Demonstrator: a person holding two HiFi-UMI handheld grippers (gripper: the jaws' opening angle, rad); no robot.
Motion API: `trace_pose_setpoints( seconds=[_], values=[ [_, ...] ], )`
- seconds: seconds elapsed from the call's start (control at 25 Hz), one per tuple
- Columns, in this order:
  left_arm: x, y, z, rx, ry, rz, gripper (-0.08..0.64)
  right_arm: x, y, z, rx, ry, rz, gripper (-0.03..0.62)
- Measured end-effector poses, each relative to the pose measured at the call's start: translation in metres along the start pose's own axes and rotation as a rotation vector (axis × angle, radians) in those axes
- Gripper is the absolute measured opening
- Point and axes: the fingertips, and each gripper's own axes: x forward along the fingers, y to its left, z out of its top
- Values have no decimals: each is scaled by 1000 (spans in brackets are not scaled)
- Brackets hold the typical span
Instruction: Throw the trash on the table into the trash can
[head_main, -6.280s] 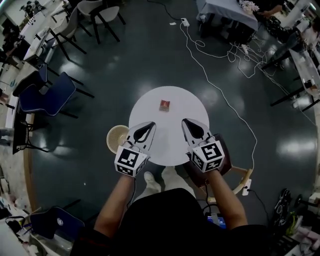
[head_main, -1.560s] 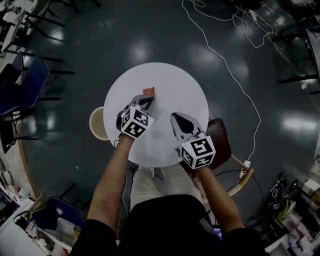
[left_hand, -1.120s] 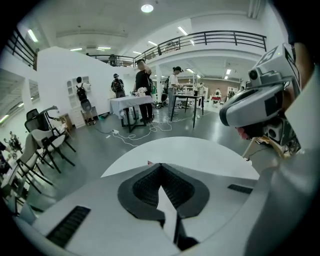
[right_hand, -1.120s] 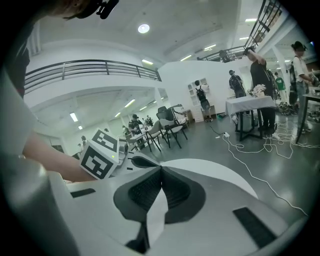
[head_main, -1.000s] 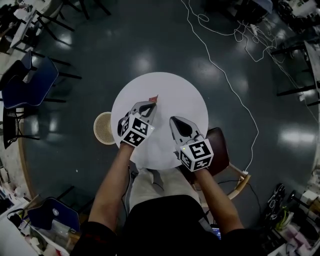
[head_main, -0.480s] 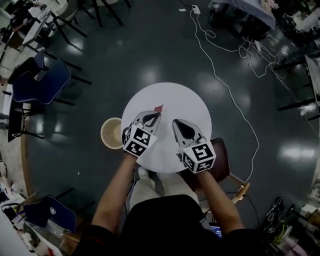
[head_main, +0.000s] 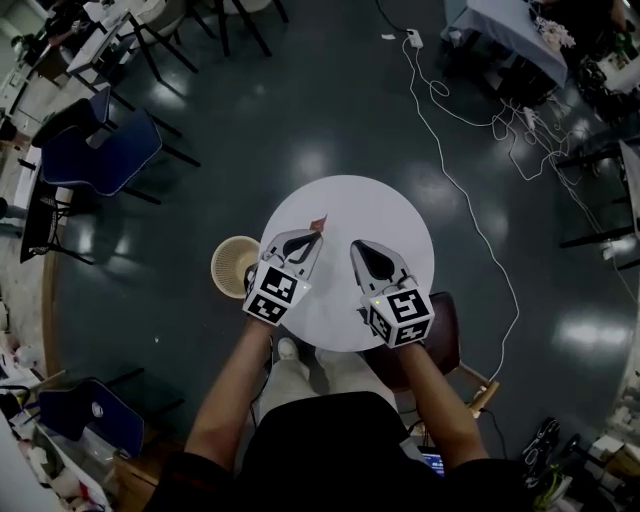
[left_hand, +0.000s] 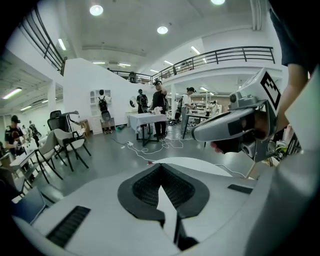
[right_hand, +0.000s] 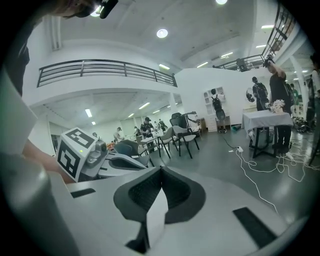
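Head view shows left gripper (head_main: 311, 237) pinching a red wrapper (head_main: 319, 221), print unreadable.

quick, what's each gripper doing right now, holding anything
left gripper: closed on the red wrapper, pinched at its tips
right gripper: closed, nothing between its jaws

Right claw (right_hand: 160, 170) closed, empty

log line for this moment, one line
left hand-held gripper: shut on wrapper | right hand-held gripper: shut, empty | trash can: floor, beside table
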Motion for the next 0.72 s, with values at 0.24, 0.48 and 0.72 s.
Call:
trace_pose_setpoints(
  seconds=[0.24,0.48,0.72],
  values=[
    [-22,12,-4,-34,-29,50,14,18,17,1,-19,10,52,17],
    [-52,27,-16,-82,-46,125,14,36,45,2,-51,15,132,17],
    [-82,41,-29,-130,-58,190,14,52,71,1,-74,28,191,17]
  ],
)
